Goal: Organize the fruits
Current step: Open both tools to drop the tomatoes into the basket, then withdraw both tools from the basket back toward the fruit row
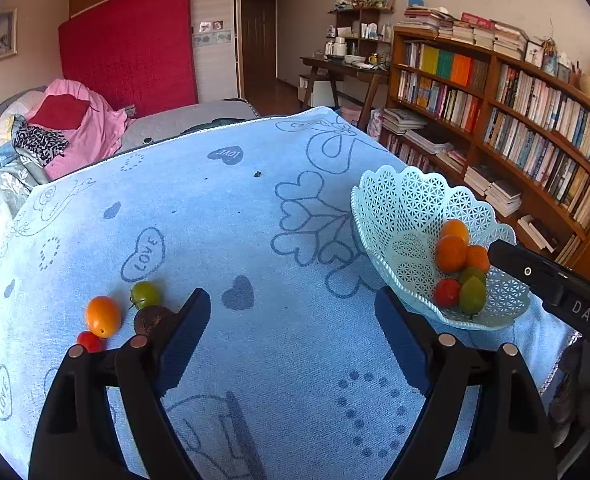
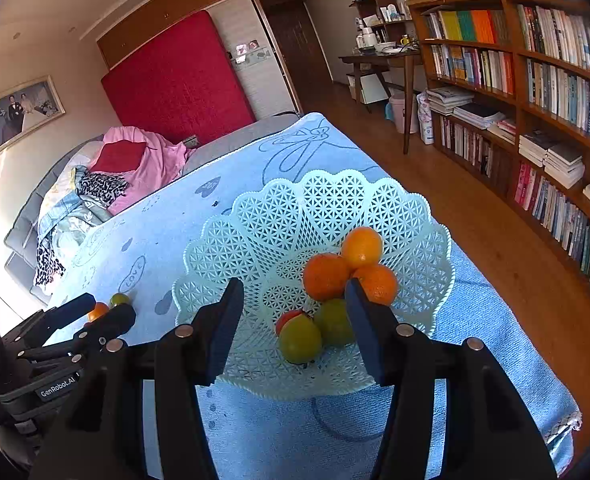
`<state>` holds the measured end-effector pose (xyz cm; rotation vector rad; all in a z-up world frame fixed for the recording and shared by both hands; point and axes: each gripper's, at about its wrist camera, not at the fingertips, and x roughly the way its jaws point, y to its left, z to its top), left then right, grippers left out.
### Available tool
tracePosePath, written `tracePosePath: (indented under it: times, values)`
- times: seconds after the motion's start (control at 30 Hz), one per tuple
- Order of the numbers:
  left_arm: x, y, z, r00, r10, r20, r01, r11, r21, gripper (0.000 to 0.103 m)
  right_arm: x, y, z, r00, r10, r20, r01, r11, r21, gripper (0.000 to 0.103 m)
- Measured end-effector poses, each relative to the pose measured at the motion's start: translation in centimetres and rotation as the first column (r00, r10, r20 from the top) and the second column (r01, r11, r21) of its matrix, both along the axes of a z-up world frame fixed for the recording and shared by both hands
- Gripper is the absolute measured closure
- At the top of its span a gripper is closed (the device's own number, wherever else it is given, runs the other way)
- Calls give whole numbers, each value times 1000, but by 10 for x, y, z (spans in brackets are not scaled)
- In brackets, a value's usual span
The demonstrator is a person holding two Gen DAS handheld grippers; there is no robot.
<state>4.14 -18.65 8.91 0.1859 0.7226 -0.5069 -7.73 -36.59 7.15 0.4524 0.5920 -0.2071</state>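
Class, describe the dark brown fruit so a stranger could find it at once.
Start at the pale blue towel, then its loose fruit cluster, away from the white lattice basket. Beside the green tomato lies the dark brown round fruit, the only dull, unbright one.

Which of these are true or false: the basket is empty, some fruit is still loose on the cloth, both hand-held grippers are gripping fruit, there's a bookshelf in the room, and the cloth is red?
1. The basket is empty. False: it holds three orange fruits, two green ones and a red one.
2. Fruit lies loose on the cloth. True: an orange one, a green one, a red one and a dark one.
3. Both hand-held grippers grip fruit. False: the left hand-held gripper and the right hand-held gripper are open and hold nothing.
4. A bookshelf stands in the room. True.
5. The cloth is red. False: it is light blue.
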Motion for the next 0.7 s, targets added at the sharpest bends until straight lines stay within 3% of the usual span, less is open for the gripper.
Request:
tracePosePath:
  times: [0.07, 0.27, 0.7]
  values:
    - [1, 2, -1, 1000, 9, -3, -9, 1000, 2, 17, -2, -5, 0, 1000, -19, 4, 18, 1000, 21, 43]
    - [2, 9, -2, 999, 30, -12, -30, 1000, 3, 16, -4, -11, -2, 999, -39, 0, 39, 998, 54, 43]
    - [4, 29, -7, 997, 74, -26, -73, 997, 11, 16, -3, 11, 7, 999, 5, 32, -6, 1000, 12, 43]
